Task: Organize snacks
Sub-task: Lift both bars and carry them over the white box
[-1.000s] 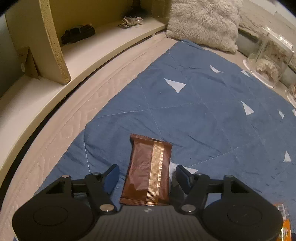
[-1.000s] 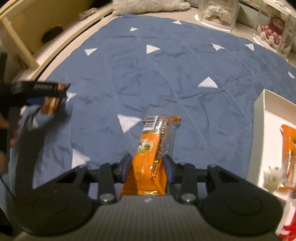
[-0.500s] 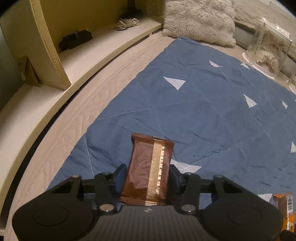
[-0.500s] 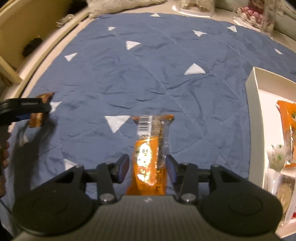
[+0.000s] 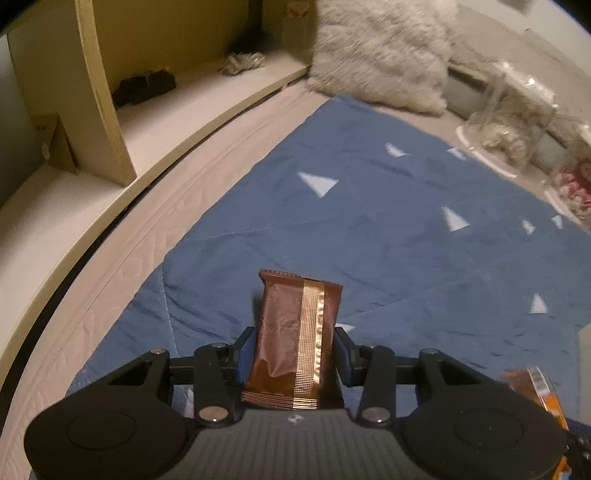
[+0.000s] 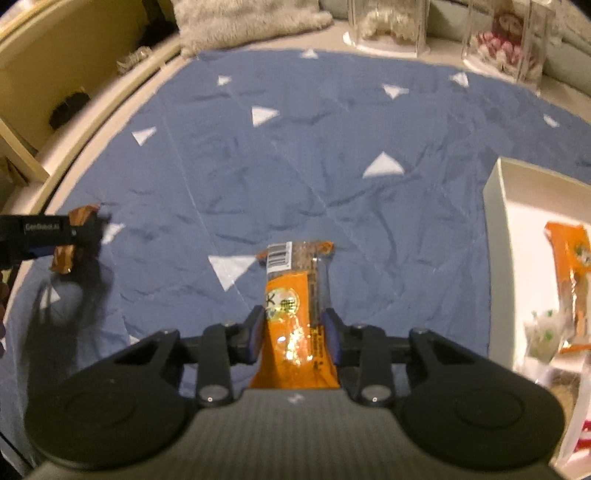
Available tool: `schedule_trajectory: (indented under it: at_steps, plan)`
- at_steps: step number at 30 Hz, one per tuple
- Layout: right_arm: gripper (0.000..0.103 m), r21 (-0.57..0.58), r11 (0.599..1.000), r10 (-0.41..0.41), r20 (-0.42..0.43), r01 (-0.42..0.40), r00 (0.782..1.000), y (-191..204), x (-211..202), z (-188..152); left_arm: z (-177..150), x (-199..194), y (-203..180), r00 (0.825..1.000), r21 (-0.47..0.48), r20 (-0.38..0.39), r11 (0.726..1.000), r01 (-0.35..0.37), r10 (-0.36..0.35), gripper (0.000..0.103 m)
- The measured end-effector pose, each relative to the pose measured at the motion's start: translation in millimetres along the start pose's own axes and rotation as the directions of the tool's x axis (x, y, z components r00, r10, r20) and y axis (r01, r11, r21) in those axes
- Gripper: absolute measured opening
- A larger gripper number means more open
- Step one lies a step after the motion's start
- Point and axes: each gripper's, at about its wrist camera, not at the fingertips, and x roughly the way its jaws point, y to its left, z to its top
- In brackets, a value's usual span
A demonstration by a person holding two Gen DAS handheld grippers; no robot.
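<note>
Gripping a brown bar [image 5: 297, 341] in my left gripper [image 5: 294, 349] and an orange pack [image 6: 297, 321] in my right gripper [image 6: 293, 330], I'm hovering both over the quilt [image 6: 332, 158]. Slick wrappers risk slipping before reaching the white box [image 6: 498, 206].

You have a blue quilt [image 5: 369, 236] with white triangles spread over a beige quilted mattress [image 5: 122, 280]. Cream shelving [image 5: 184, 110] runs along its left edge. A shaggy grey pillow [image 5: 380, 55] lies at the far end, beside clear display cases [image 6: 388, 22]. Lighting is dim and warm.
</note>
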Motion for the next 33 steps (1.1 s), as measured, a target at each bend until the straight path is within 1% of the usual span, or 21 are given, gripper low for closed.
schedule_trajectory:
  at_steps: [2,5,9,12,15,19,21,24,28,31,33]
  plan:
    - [0.039,0.000,1.000,0.016,0.032,-0.016,0.999,-2,-9,2,-2,-12,-5,1.000,0.001,0.015,1.000,0.022,-0.022,0.045]
    - [0.039,-0.004,1.000,0.016,0.063,-0.016,0.998,-6,-20,3,-4,-27,-15,0.998,0.006,0.028,0.998,0.061,-0.061,0.045]
    - [0.039,-0.013,1.000,0.005,0.080,-0.004,0.997,-12,-29,-1,-12,-41,-30,0.994,0.033,0.033,0.994,0.104,-0.105,0.045]
    - [0.039,-0.021,1.000,-0.004,0.048,0.005,0.999,-16,-26,-8,-14,-47,-38,0.992,0.047,0.037,0.992,0.119,-0.121,0.045]
    - [0.040,-0.026,1.000,-0.010,-0.015,0.009,1.000,-19,-16,-16,-15,-47,-42,0.992,0.052,0.035,0.991,0.122,-0.124,0.045]
    - [0.041,-0.053,0.998,-0.037,-0.092,0.033,0.995,-16,4,-26,-14,-44,-45,0.992,0.048,0.028,0.992,0.120,-0.121,0.045]
    - [0.041,-0.071,0.996,-0.057,-0.111,0.050,0.992,-12,7,-33,-14,-41,-47,0.992,0.049,0.023,0.992,0.119,-0.121,0.045]
    - [0.041,-0.109,0.991,-0.084,-0.114,0.072,0.990,-4,9,-35,-14,-39,-51,0.992,0.059,0.016,0.991,0.121,-0.122,0.045]
    - [0.041,-0.136,0.987,-0.100,-0.118,0.084,0.988,1,9,-37,-16,-38,-56,0.992,0.072,0.007,0.990,0.122,-0.123,0.045]
    - [0.038,-0.160,0.983,-0.105,-0.095,0.089,0.990,5,4,-38,-18,-41,-58,0.992,0.070,0.008,0.989,0.128,-0.129,0.045]
    - [0.037,-0.154,0.985,-0.089,-0.072,0.077,0.993,4,-3,-36,-18,-45,-59,0.991,0.068,0.013,0.989,0.133,-0.134,0.045]
